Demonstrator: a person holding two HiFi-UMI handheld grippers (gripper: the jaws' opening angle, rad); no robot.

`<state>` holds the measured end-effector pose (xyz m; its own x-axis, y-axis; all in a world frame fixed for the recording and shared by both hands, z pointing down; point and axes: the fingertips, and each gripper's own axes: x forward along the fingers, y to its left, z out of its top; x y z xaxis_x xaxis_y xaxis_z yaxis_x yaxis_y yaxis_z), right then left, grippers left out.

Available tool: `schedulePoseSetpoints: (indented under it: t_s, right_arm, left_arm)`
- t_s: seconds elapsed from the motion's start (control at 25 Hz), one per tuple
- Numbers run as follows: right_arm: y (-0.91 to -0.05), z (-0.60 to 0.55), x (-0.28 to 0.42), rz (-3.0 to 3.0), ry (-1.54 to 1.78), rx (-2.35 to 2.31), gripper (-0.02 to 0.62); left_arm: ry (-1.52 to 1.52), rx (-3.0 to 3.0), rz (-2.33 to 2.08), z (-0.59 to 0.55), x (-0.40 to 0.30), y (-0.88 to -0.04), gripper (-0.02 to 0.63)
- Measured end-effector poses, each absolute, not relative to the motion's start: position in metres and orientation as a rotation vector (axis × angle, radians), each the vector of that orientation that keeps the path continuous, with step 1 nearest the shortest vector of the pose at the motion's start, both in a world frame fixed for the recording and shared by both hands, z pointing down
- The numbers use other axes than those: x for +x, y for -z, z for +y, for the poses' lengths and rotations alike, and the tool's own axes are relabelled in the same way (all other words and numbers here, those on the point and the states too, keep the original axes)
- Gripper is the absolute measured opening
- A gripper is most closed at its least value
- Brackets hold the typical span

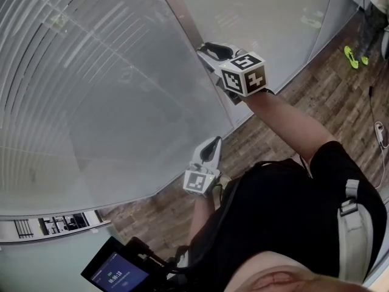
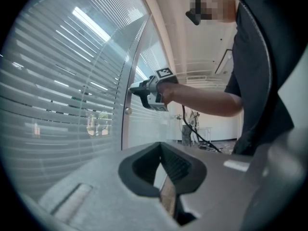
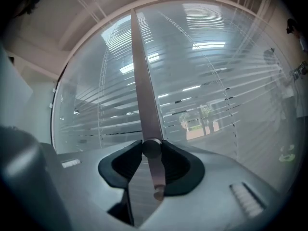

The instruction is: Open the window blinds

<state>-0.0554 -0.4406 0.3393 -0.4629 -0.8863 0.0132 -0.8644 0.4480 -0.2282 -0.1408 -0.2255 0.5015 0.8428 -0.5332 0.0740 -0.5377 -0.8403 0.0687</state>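
Right tongs [image 3: 151, 154] clamped on knob [image 3: 151, 147] on post [image 3: 144, 90]. Blinds [image 3: 207, 95] lie either side, behind glass [image 1: 140, 102]. Left tongs [image 2: 160, 147] together, empty, lower, beside the glass.

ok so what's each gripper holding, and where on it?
Right gripper is clamped on the round knob on the frame post between the panes, with one jaw on each side of it. Left gripper holds nothing; its jaws are together.

In the head view your right gripper [image 1: 208, 49] hides the knob [image 3: 151, 148] on the frame post [image 1: 182, 17]. Far right of that post, the picture's edge cuts off a bystander [image 1: 372, 17]. The print on the screen [image 1: 115, 275] is too small to read.
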Motion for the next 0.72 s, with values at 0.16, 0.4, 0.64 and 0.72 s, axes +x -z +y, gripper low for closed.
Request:
schedulePoseSetpoints:
  t_s: [0.16, 0.4, 0.64, 0.72]
  right_arm:
    - [-0.342, -0.442, -0.056, 2.565, 0.311, -1.572, 0.130]
    - [-0.346, -0.444, -0.054, 2.590, 0.277, -1.588, 0.130]
    - [-0.346, -0.448, -0.058, 2.676, 0.187, -1.594, 0.165]
    - [-0.345, -0.446, -0.060, 2.748, 0.056, -1.610, 0.232]
  left_arm:
    - [-0.088, 2.934, -0.852, -0.226, -0.145, -0.501, 0.003]
    - [-0.055, 2.954, -0.865, -0.224, -0.139, -0.508, 0.003]
    - [-0.073, 2.953, -0.847, -0.228, -0.136, -0.500, 0.003]
    - [-0.088, 2.946, -0.832, -0.227, -0.133, -0.499, 0.003]
